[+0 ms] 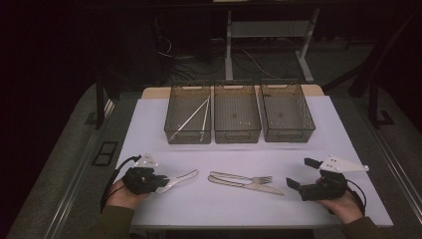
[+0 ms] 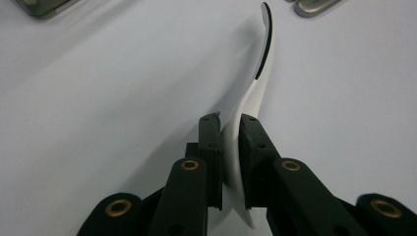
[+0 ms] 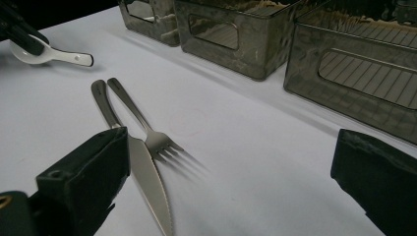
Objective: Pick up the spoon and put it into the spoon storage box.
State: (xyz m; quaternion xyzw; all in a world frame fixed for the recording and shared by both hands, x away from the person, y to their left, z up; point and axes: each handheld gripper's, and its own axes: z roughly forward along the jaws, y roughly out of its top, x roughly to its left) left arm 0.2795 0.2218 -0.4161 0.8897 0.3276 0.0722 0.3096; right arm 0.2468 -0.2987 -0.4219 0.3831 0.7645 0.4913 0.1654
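A white spoon [image 1: 181,178] lies on the white table [image 1: 224,206] at the front left. My left gripper [image 1: 161,182] is shut on its bowl end, and the handle points right. In the left gripper view the two pads [image 2: 211,142] press on the spoon [image 2: 263,59] from both sides, around my left gripper [image 2: 230,123]. A metal fork [image 1: 244,177] and knife [image 1: 249,186] lie side by side at the front middle. My right gripper [image 1: 301,173] rests just right of them, open, with nothing between its jaws. The right gripper view has my right gripper [image 3: 233,147], the fork [image 3: 142,125] and the knife [image 3: 147,182].
Three dark mesh bins stand in a row at the back of the table: left [image 1: 188,135], middle [image 1: 237,135] and right [image 1: 287,133]. The left bin holds long pale sticks [image 1: 191,118]. Bare tabletop lies between the bins and the cutlery.
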